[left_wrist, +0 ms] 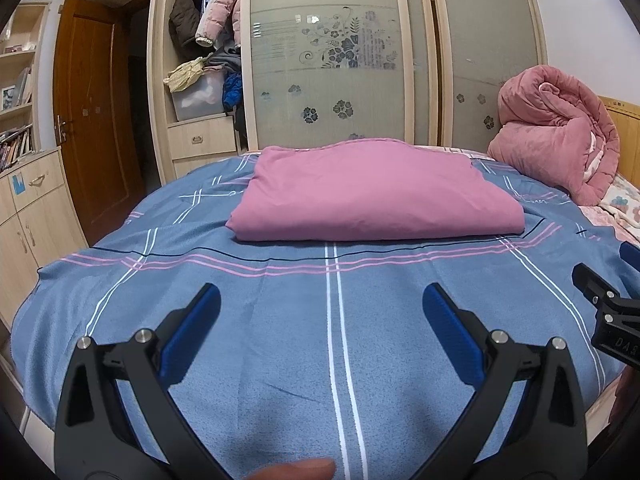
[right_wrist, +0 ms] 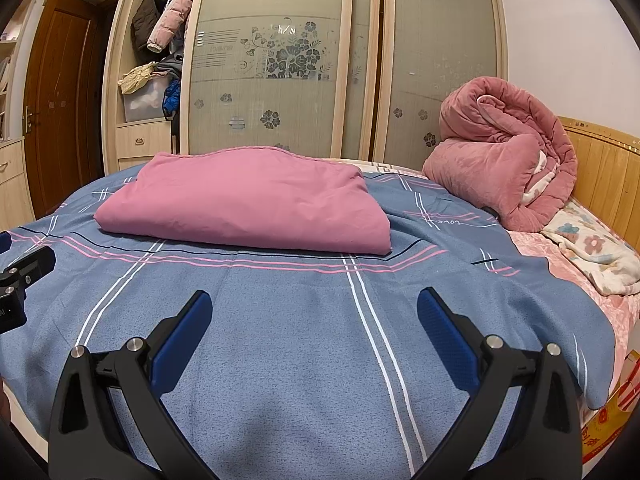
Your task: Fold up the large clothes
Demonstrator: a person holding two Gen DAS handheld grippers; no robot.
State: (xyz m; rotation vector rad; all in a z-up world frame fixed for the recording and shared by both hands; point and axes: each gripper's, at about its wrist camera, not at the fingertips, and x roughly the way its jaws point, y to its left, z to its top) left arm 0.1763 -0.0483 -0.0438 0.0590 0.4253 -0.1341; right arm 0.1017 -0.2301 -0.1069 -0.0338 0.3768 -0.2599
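Left wrist view: left tool (left_wrist: 320, 308) gapes wide, gripping nothing, over the blue bedsheet (left_wrist: 280, 320). Right tool (right_wrist: 314, 312) likewise spread, empty. Folded pink cloth (left_wrist: 372, 192) lies at twelve o'clock; rolled pink quilt (left_wrist: 560, 132) at two.

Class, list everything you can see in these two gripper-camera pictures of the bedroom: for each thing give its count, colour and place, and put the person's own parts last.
folded cloth: one, mauve-pink, on the bed's middle, folded flat
bed sheet: one, blue with white and pink stripes, spread over the bed
rolled quilt: one, pink, at the headboard end
floral blanket: one, cream with flowers, beside the quilt
headboard: one, light wood, right
wardrobe doors: two, frosted grey with flower print, behind the bed
hanging jackets: dark and pink, in the open wardrobe section
door: one, brown, left
left gripper: open, black with blue pads, above the sheet
right gripper: open, same colours, above the sheet
fingertip: one, bottom edge, left view
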